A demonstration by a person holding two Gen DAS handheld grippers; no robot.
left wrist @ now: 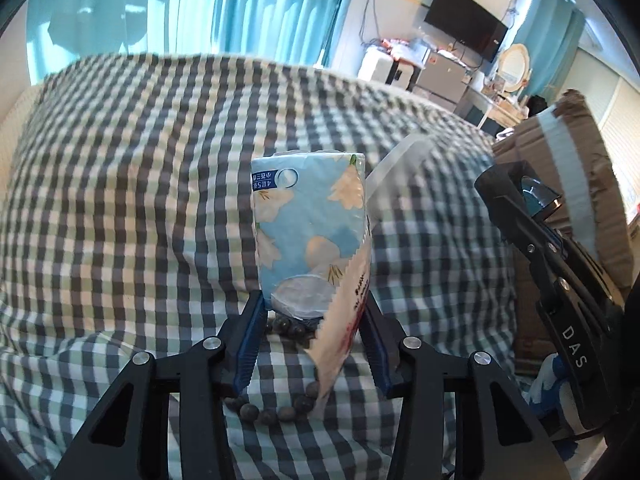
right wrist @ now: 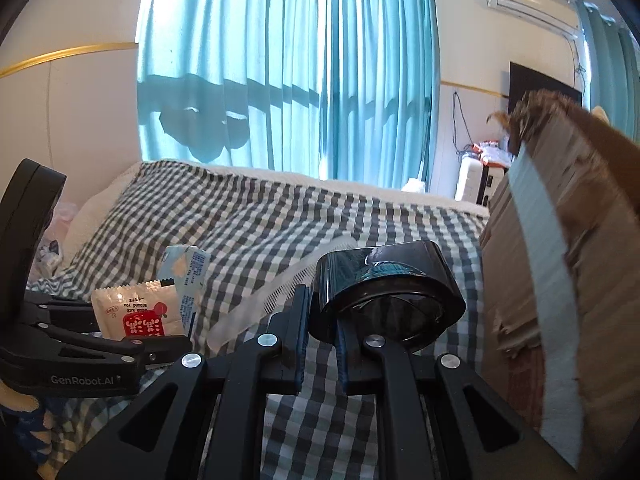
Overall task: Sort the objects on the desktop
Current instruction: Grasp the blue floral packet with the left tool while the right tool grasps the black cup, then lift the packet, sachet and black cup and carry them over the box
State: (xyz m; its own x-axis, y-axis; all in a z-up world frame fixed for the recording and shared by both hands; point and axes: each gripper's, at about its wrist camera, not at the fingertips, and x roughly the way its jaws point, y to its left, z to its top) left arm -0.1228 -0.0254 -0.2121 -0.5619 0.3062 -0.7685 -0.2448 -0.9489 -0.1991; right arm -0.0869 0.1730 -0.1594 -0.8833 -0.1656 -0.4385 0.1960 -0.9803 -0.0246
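Note:
My left gripper (left wrist: 314, 312) is shut on a blue flowered tissue pack (left wrist: 310, 220) together with a white and red sachet (left wrist: 344, 320), both held above the checked bedspread (left wrist: 120, 184). A dark bead bracelet (left wrist: 276, 410) lies on the cloth under the fingers. My right gripper (right wrist: 322, 312) is shut on the rim of a black round lidded container (right wrist: 386, 292), also seen at the right of the left wrist view (left wrist: 520, 188). The tissue pack (right wrist: 188, 276) and sachet (right wrist: 138, 310) show at the left of the right wrist view.
A brown cardboard box (right wrist: 560, 280) with pale tape stands at the right, close to the right gripper. A clear plastic comb (right wrist: 280, 284) lies on the bedspread between the grippers. Blue curtains (right wrist: 280, 60) hang behind the bed; a TV (left wrist: 466, 20) and cluttered furniture are far right.

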